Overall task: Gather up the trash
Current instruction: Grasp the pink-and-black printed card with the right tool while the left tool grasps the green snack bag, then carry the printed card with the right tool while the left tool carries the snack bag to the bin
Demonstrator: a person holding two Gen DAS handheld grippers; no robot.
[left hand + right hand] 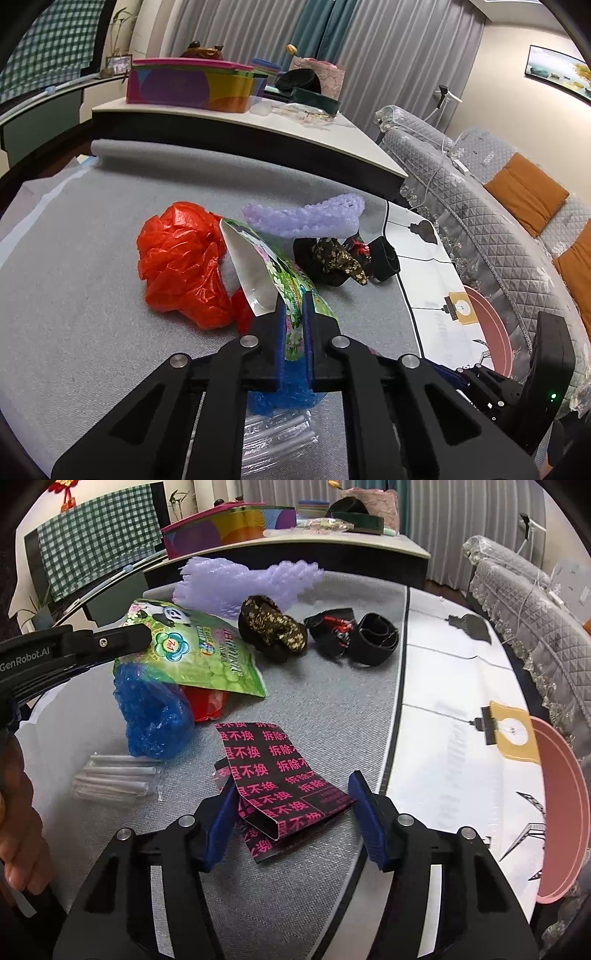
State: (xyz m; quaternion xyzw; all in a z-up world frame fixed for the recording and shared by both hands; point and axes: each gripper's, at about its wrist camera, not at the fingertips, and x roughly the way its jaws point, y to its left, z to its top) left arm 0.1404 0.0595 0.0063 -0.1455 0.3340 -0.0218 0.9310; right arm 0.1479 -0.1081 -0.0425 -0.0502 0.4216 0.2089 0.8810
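My left gripper (293, 314) is shut on a green panda snack bag (284, 284), held just above the grey mat; the bag also shows in the right wrist view (207, 653), with the left gripper (110, 638) clamped on its left edge. A red plastic bag (184, 262) lies left of it and a blue plastic bag (151, 712) under it. My right gripper (291, 794) is open, its fingers on either side of a black wrapper with pink characters (280, 782) on the mat. A purple foam net (243, 579) lies behind.
Clear plastic tubes (114, 775) lie at the left. A dark floral pouch (273, 627), a black-red wrapper (332, 631) and a black band (376, 638) sit further back. A pink basin (565, 812) stands at the right table edge. A sofa (498, 221) is beyond.
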